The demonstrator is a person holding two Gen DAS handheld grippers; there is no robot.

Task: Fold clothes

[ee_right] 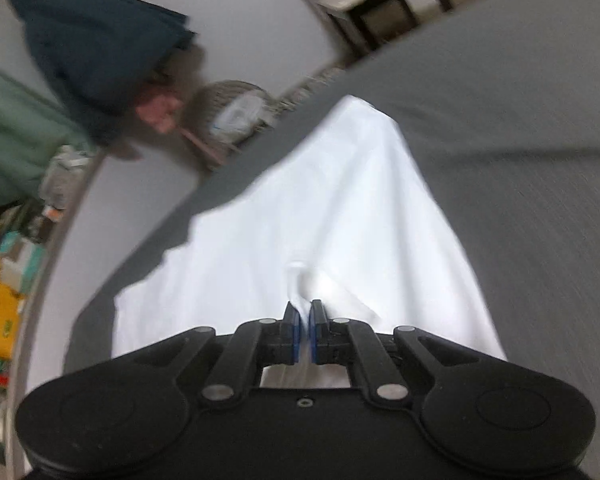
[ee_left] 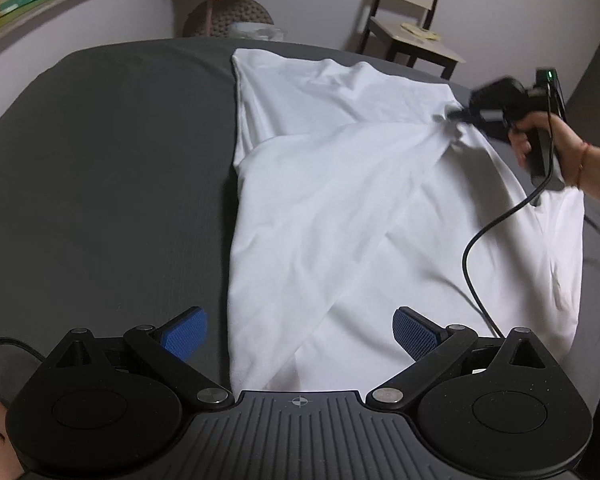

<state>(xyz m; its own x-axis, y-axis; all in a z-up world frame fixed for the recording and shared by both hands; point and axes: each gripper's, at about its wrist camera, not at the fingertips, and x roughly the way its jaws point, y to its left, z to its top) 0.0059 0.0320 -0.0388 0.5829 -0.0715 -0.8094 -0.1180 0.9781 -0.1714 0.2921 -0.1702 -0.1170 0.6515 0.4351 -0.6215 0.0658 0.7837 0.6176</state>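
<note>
White cotton garment, looks like a T-shirt (ee_left: 340, 208), lies spread on the dark grey sheet-covered bed (ee_left: 112, 180), toward its right half. One panel is already laid diagonally across the body, so it reads as mid-fold.

Right gripper (ee_right: 305, 328): jaws clamped narrow on a pinch of the white fabric, a small bunch poking out past the blue pads (ee_right: 293, 334). In the left wrist view it sits at the garment's far right edge, with cloth tented up toward it. My read: it's lifted to carry that edge over the body.

Left gripper (ee_left: 300, 334): jaws wide, holding nothing, hovering over the garment's near hem; its left pad is over bare sheet, its right over cloth. Probably staged to pin or grab the hem.

Right view is motion-blurred, so which part is pinched is unclear.
</note>
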